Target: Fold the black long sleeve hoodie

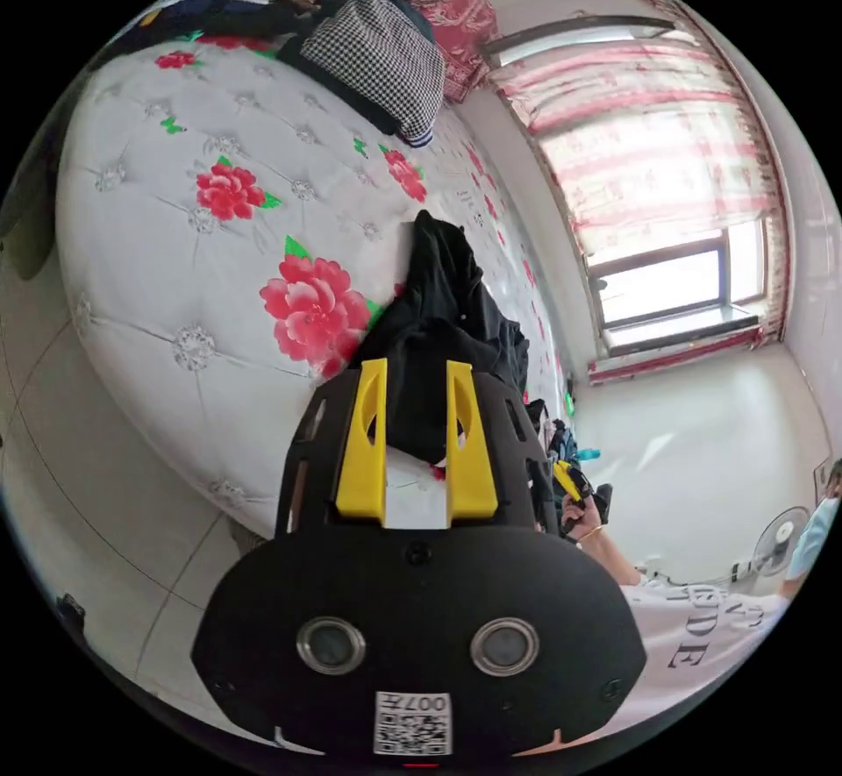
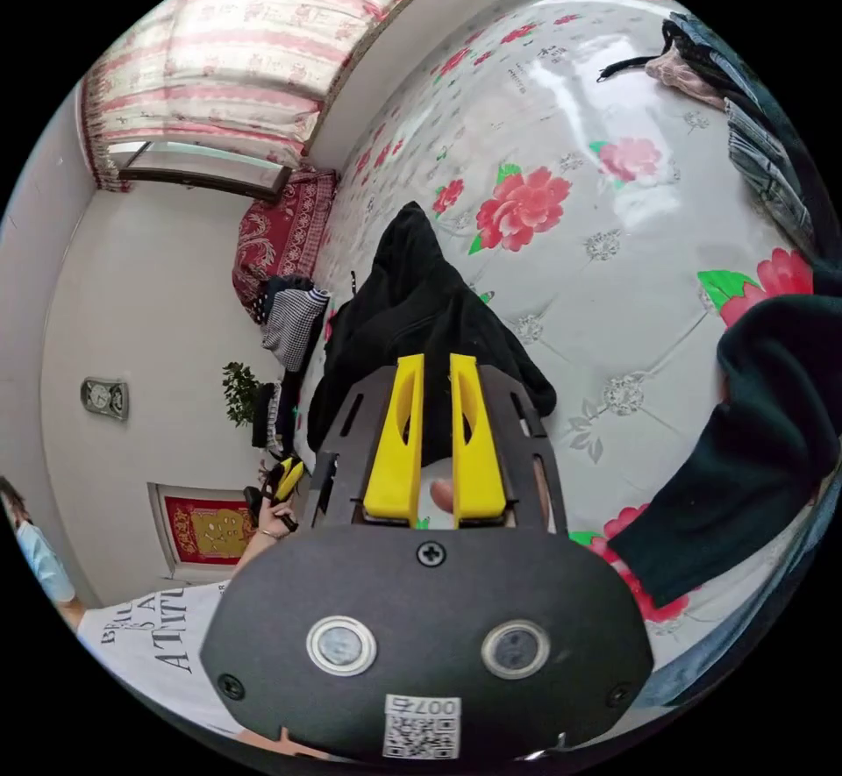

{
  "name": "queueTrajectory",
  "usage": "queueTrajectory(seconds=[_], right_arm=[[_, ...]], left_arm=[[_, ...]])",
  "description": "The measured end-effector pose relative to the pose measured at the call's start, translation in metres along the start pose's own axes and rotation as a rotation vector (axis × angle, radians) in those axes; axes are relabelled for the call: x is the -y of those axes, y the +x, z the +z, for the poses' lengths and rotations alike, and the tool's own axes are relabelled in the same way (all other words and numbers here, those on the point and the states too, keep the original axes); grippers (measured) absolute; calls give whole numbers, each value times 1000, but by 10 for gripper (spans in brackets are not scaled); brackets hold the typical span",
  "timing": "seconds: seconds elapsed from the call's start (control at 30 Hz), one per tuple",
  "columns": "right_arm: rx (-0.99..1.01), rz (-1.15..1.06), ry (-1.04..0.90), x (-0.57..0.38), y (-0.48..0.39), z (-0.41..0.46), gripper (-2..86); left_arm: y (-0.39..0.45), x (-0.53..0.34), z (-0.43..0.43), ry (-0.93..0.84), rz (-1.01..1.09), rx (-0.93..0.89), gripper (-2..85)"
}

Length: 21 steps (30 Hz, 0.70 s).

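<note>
- In my left gripper view, the floor tiles [image 1: 96,478] lie at the left, beyond the rounded edge of the bed [image 1: 158,224], whose white quilted cover is printed with red flowers.
- At the far edge of the bed sits a heap of clothes with a checked garment [image 1: 377,57] on top and a dark red patterned cushion [image 1: 447,4] beside it, well apart from what I hold.
- My left gripper [image 1: 417,373] has its yellow jaws narrowed onto a bunch of the black hoodie [image 1: 447,311]; cloth fills the gap between them.
- The hoodie rises from the jaws as a long dark bundle, its long axis running away from me across the bed, ending in a narrow tip.
- To the right, by the curtained window [image 1: 675,197], I see my other hand [image 1: 583,509] with its yellow-jawed tool, and a fan [image 1: 776,539] near the wall.
- In my right gripper view, a potted plant [image 2: 239,390] and a wall clock [image 2: 103,397] stand at the left.
- My right gripper [image 2: 436,373] has its jaws nearly together, pinching the hoodie [image 2: 412,294], which lies heaped near the edge of the bed [image 2: 614,267] and tapers away from me.
- A dark sleeve [image 2: 754,425] lies over the near right corner of the bed, apart from the hoodie.
- Folded jeans [image 2: 763,162] rest at the far right edge.
</note>
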State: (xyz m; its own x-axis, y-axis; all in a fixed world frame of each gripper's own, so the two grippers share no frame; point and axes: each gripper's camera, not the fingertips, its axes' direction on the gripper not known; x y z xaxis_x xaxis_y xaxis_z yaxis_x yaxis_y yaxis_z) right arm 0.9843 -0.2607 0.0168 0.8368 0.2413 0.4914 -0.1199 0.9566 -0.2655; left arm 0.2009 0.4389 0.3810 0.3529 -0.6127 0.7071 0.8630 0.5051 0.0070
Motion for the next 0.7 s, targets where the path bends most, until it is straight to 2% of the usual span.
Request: queueTrajectory(seconds=[0.1,0.27,0.37,0.4,0.43,0.47,0.6,0.7], right_arm=[[-1,4,-7,1,3,4,59],[-90,-88,-73,13,-24,38,64],[-136,-140,-113,24,-40,65,66],[-159,-165,-130,28,-47,75,67],[-166,-179,-141,30,-52,80,67],[-178,-216,-162,34,-63,90,68],[-281,-402,-208,43,-109,128,70],[-339,-424,-235,57,-118,159,65]], left_arm=[[30,15,21,-92,149,39,128],[124,33,102,-252,609,209,166],[147,42,154,-365,706,334,133],[147,45,164,-391,705,364,121],[146,52,178,-433,682,428,72],[144,62,185,-446,660,417,46],[120,105,168,-388,409,258,39],[80,134,153,-344,127,75,43]])
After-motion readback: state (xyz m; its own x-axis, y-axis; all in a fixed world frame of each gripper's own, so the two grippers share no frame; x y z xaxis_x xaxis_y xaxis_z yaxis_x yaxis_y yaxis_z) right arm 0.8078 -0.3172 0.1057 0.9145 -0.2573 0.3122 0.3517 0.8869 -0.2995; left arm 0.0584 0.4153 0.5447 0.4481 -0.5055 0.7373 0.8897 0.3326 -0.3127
